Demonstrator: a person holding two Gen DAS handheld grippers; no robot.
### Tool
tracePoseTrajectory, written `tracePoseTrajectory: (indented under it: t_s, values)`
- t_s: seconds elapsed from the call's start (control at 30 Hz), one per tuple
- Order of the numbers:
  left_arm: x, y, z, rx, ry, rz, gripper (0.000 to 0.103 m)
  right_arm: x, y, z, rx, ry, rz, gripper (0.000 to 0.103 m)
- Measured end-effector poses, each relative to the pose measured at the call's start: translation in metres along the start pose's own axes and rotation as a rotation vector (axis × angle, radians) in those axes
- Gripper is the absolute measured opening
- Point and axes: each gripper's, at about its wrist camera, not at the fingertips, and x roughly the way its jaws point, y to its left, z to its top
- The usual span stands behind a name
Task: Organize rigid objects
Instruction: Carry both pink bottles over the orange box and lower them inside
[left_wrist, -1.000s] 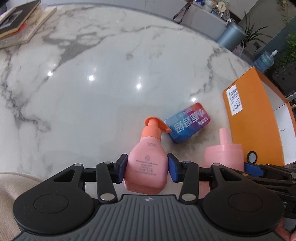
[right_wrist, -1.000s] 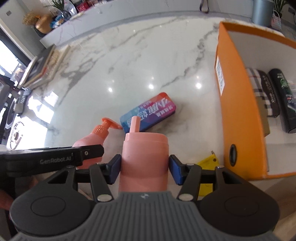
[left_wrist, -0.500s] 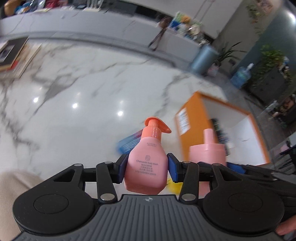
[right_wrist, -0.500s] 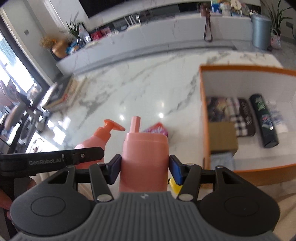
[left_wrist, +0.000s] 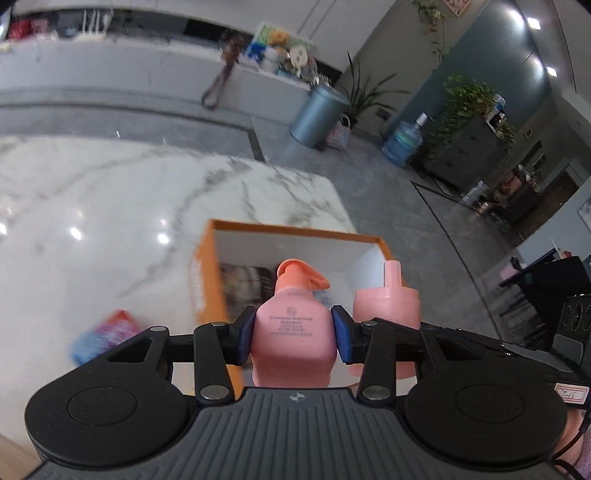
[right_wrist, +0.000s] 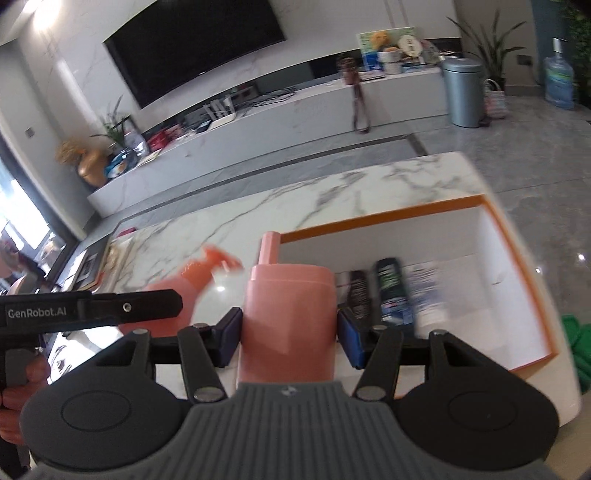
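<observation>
My left gripper (left_wrist: 294, 334) is shut on a pink pump bottle (left_wrist: 294, 343) with an orange pump head, held upright in the air in front of the orange box (left_wrist: 207, 280). My right gripper (right_wrist: 289, 334) is shut on a pink bottle with a narrow spout (right_wrist: 290, 321), held upright over the near edge of the orange box (right_wrist: 380, 218). This bottle also shows in the left wrist view (left_wrist: 386, 306), just right of the pump bottle. The pump bottle shows blurred in the right wrist view (right_wrist: 192, 280).
The orange box holds a dark bottle (right_wrist: 391, 291), a plaid pouch (right_wrist: 357, 293) and a white-blue item (right_wrist: 424, 291). A red and blue tin (left_wrist: 99, 334) lies on the marble table (left_wrist: 92, 221) left of the box. The table's far edge lies beyond the box.
Both grippers have risen and swung right with their bottles, from low over the table to in front of and above the orange box. The tin now lies to the left.
</observation>
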Motion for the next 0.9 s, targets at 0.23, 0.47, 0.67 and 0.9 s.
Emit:
tracePoseTrajectory:
  t_s: [0.23,0.47,0.67,0.9]
  values:
    - [0.088,-0.015,-0.006,-0.032,0.123,0.014,0.049,0.032,-0.061,0.011,0.027,0.144,-0.040,0.057]
    - [0.137,0.003,-0.023,-0.151,0.176,0.088,0.049,0.081,-0.099,0.004,0.088,0.330,-0.007,0.057]
    - [0.144,-0.003,-0.033,-0.146,0.171,0.121,0.049,0.109,-0.113,0.000,0.097,0.449,0.039,0.057]
    - [0.144,-0.003,-0.040,-0.149,0.219,0.113,0.049,0.132,-0.123,-0.009,0.145,0.522,0.068,0.057]
